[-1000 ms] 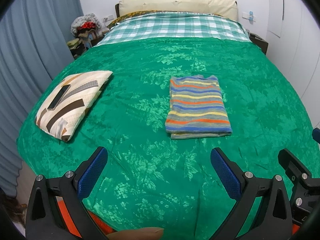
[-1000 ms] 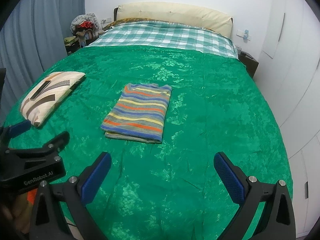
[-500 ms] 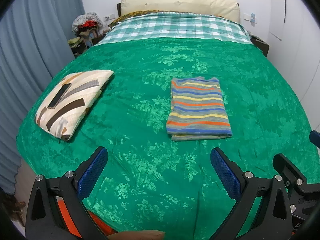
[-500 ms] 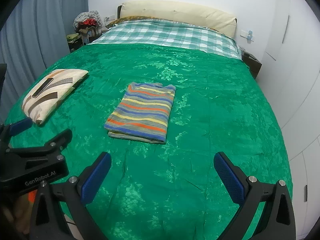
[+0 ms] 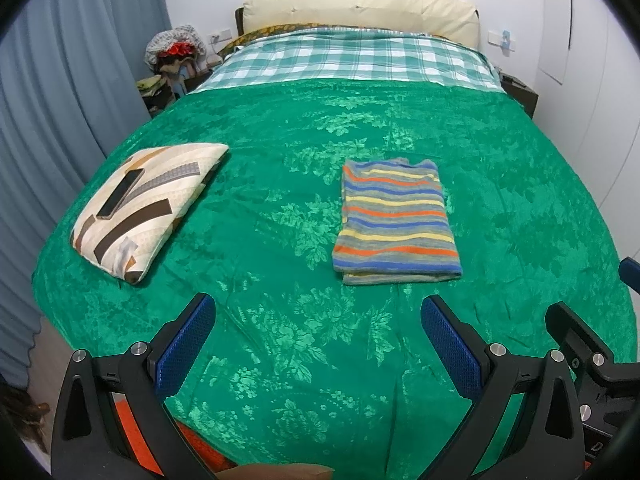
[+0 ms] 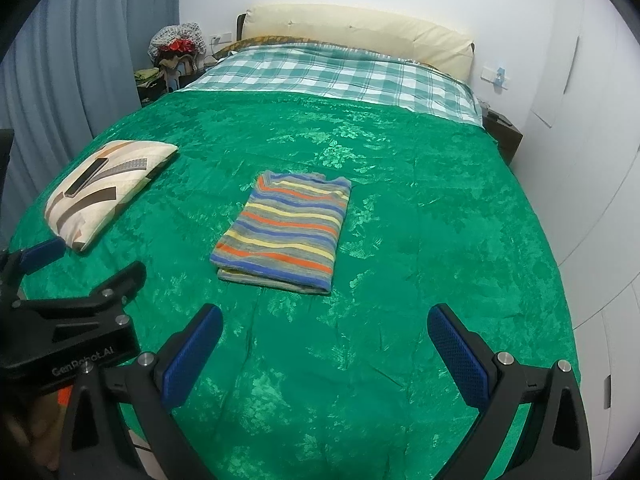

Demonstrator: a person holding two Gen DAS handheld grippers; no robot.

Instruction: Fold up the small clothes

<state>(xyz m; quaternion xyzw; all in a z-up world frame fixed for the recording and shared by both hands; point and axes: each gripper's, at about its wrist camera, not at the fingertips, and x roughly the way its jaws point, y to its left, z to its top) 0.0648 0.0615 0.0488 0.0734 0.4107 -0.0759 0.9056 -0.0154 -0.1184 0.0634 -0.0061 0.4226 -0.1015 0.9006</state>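
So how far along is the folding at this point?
Done, it seems: the striped shirt lies folded into a neat rectangle on the green bedspread. In hand: nothing; the left gripper and right gripper are both open, short of the shirt. Left: no other unfolded clothes show on the bed, only a patterned pillow.

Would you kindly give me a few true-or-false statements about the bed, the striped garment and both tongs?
1. The striped garment lies folded on the green bedspread. True.
2. The left tongs grip the garment. False: they are open and hold nothing.
3. The patterned pillow sits left of the garment. True.
4. The right tongs are shut. False: they are open above the bedspread.
5. The garment rests on the pillow. False: they lie apart.
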